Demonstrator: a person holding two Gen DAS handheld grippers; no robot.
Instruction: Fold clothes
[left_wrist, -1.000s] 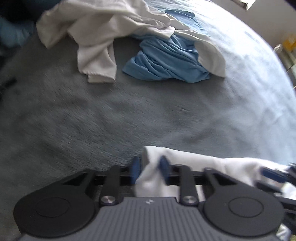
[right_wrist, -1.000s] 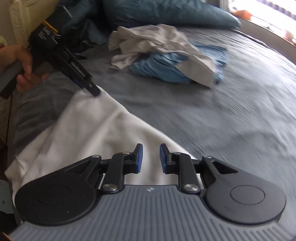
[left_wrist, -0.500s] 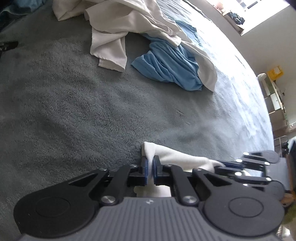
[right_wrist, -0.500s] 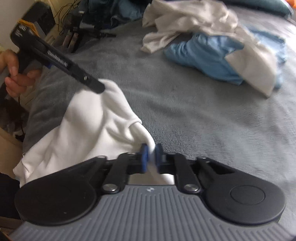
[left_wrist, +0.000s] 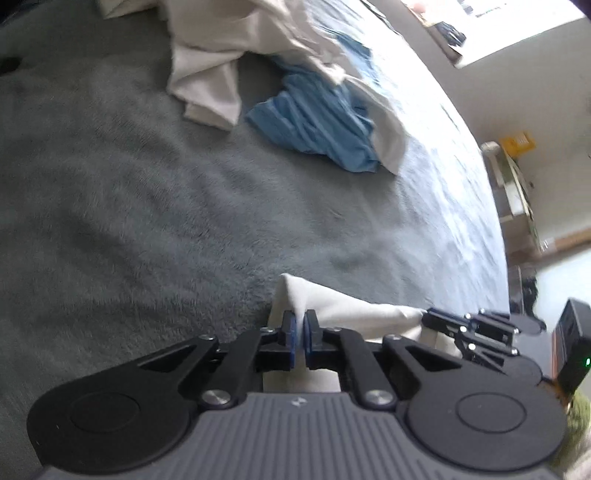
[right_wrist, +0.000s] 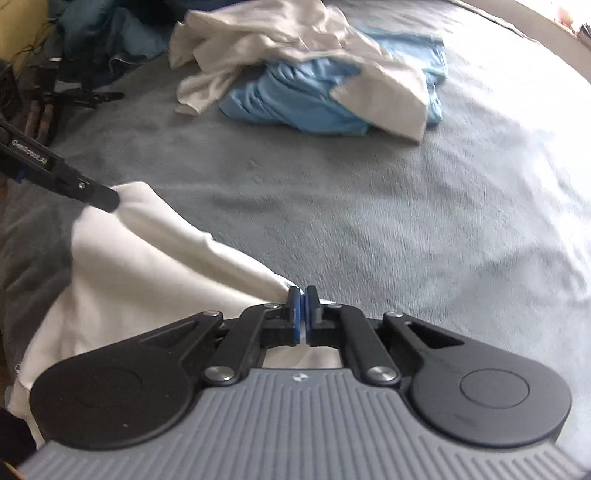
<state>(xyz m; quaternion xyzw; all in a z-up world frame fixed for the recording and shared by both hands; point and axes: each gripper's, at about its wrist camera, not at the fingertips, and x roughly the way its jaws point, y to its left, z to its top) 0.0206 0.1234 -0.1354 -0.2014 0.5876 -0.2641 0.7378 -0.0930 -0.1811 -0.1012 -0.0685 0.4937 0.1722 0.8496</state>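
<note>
A white garment (right_wrist: 122, 280) hangs between my two grippers over a grey-blue bed cover (right_wrist: 406, 229). My left gripper (left_wrist: 300, 325) is shut on one corner of the white garment (left_wrist: 343, 306). My right gripper (right_wrist: 303, 299) is shut on another corner. The cloth stretches taut from the left gripper (right_wrist: 99, 197), seen at the left of the right wrist view, to the right one. The right gripper (left_wrist: 436, 319) shows at the right of the left wrist view, pinching the far end.
A heap of clothes lies farther up the bed: a cream garment (right_wrist: 266, 40) over a light blue one (right_wrist: 295, 99), also in the left wrist view (left_wrist: 317, 122). Dark cables and gear (right_wrist: 55, 85) sit at the far left. Furniture (left_wrist: 517, 184) stands beyond the bed's right edge.
Both grippers closed on the white garment's corners a second ago. They have since lifted and drawn apart, so the top edge between them is now taut.
</note>
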